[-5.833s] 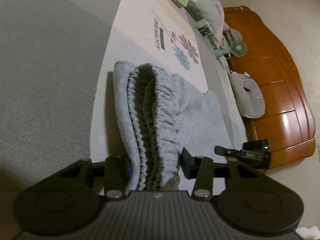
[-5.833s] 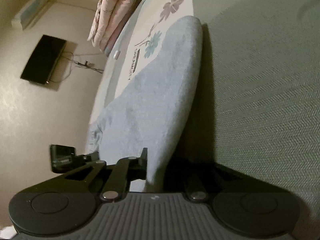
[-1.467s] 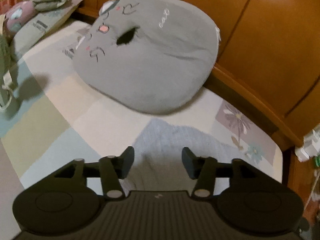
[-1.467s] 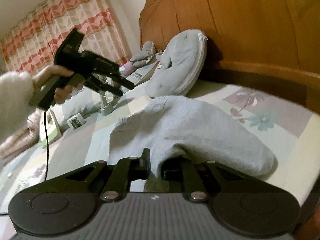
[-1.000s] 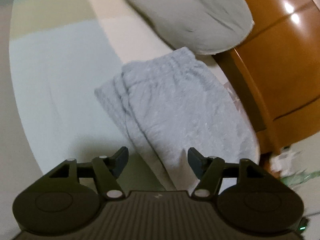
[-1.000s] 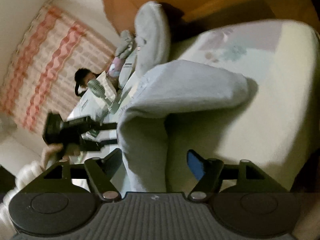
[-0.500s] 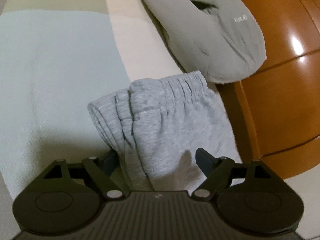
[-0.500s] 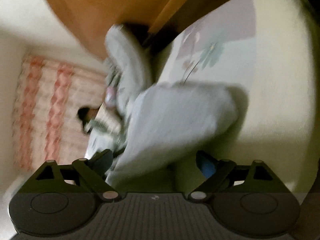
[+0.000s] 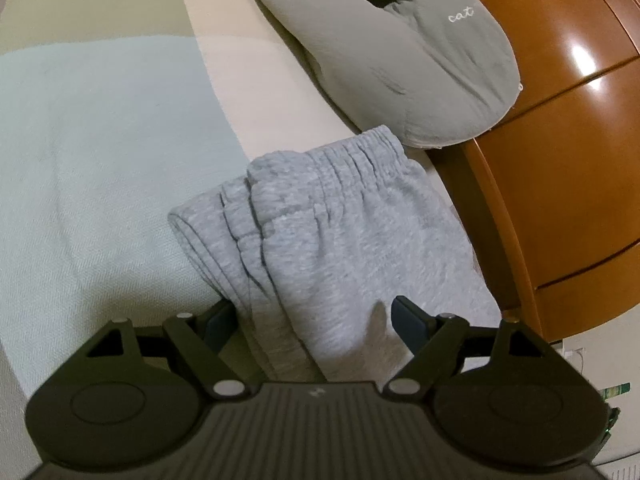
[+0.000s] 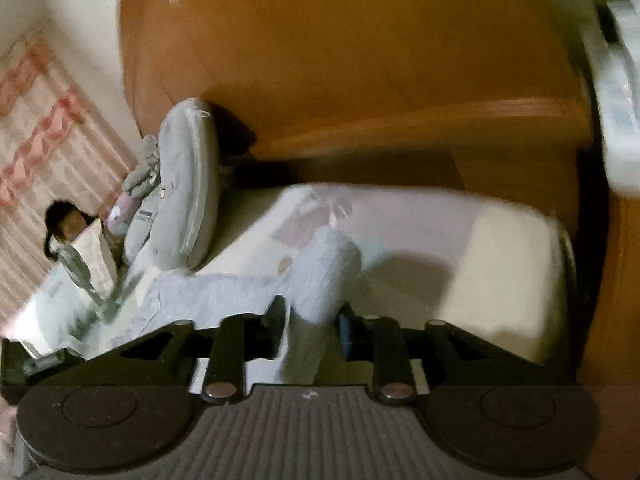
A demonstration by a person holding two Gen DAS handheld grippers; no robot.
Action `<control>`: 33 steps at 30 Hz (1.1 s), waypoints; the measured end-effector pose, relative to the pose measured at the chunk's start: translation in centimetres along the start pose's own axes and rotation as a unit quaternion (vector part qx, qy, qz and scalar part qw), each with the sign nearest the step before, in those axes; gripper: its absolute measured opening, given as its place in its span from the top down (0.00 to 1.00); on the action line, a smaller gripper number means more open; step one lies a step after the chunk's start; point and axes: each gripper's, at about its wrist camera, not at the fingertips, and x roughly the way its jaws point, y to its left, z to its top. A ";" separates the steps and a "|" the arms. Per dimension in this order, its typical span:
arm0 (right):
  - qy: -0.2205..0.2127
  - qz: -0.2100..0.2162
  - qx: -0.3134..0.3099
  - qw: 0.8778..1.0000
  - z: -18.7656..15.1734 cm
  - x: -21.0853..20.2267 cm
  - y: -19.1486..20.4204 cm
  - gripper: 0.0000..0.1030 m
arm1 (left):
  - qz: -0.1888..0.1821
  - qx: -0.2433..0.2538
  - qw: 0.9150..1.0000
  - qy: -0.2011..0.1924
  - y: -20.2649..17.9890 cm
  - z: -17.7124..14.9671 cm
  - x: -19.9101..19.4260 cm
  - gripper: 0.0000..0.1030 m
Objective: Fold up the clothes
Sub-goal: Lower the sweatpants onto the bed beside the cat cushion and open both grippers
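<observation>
The folded grey sweatpants (image 9: 352,236) lie on the bed (image 9: 120,140) below the cat cushion (image 9: 400,40), the left gripper (image 9: 310,316) straddling their near end with jaws spread wide, while the right gripper (image 10: 310,320) jaws are closing on a fold.

Sweatpants (image 9: 360,232): light heather grey, ribbed elastic waistband. Cat cushion (image 9: 400,48): plain grey, black stitched face lines, pink marks, white "cat" lettering. Bedsheet (image 9: 100,140): pale blue, beige and cream blocks. Headboard (image 9: 568,160): glossy orange-brown wood. Curtain (image 10: 36,128): cream with pink-red bands. Both grippers: black.
</observation>
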 end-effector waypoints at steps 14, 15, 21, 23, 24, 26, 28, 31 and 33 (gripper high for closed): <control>0.098 0.143 -0.004 0.985 -11.8 -2.9 3.8 0.26 | -0.018 0.007 0.999 -0.032 0.7 -0.9 -0.3 0.20; 0.102 0.151 -0.014 0.983 -12.2 -2.6 4.5 0.27 | -0.018 0.009 0.999 -0.037 0.8 -0.9 -0.3 0.20; 0.083 0.130 -0.063 0.986 -13.0 -2.9 6.7 0.69 | 0.018 0.023 0.998 -0.054 0.1 -0.6 -0.5 0.53; 0.090 0.141 -0.065 0.984 -13.2 -3.2 7.4 0.69 | 0.016 0.031 0.998 -0.057 -0.2 0.0 -0.8 0.55; 0.095 0.144 -0.069 0.983 -13.4 -3.2 8.0 0.70 | 0.018 0.034 0.998 -0.058 -0.4 0.2 -0.9 0.55; 0.111 0.140 -0.076 0.981 -14.2 -2.9 8.8 0.68 | 0.028 0.036 0.997 -0.058 -0.4 0.6 -1.0 0.55; 0.125 0.119 -0.088 0.981 -14.8 -2.5 9.2 0.62 | 0.042 0.042 0.997 -0.051 -0.3 0.7 -0.9 0.53; 0.132 0.111 -0.095 0.980 -14.8 -3.5 8.8 0.56 | 0.062 0.070 0.994 -0.050 -0.1 0.0 -1.7 0.46; 0.126 0.095 -0.106 0.982 -14.2 -5.0 8.1 0.46 | 0.078 0.094 0.991 -0.051 -0.5 -0.2 -3.0 0.45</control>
